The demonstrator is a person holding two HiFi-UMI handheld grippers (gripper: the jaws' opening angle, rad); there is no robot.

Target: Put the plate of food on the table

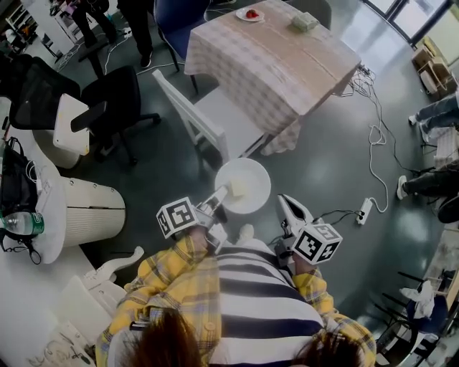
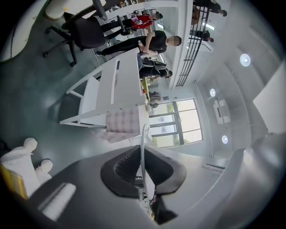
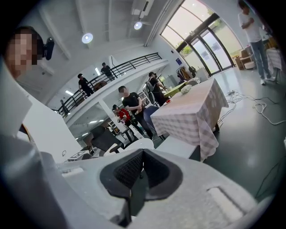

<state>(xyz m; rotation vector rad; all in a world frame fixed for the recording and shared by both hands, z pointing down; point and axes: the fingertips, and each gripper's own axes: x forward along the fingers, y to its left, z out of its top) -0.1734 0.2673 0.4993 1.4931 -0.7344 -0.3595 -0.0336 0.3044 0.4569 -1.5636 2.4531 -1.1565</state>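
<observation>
Sleeves of yellow plaid (image 1: 161,279) reach forward at the bottom of the head view, each hand carrying a gripper with its marker cube. The left gripper (image 1: 219,196) has its jaws clamped on the near rim of a white plate (image 1: 247,179). In the left gripper view, the plate (image 2: 144,141) shows edge-on, a thin white line pinched between the dark pads. A pale yellow piece of food (image 1: 237,188) lies on the plate just beside that gripper's tips. The right gripper (image 1: 285,203) hangs just right of the plate, apart from it, and its own view shows the right gripper (image 3: 142,162) with jaws pressed together and nothing between them. The plate is held over the grey floor, short of the table. Beyond it stands a white chair (image 1: 208,118), pushed up to the table with the checked cloth (image 1: 276,61). At the table's far end sit a small plate with something red (image 1: 249,14) and a pale greenish thing (image 1: 304,21). A white power strip (image 1: 364,210) lies on the floor to the right.
</observation>
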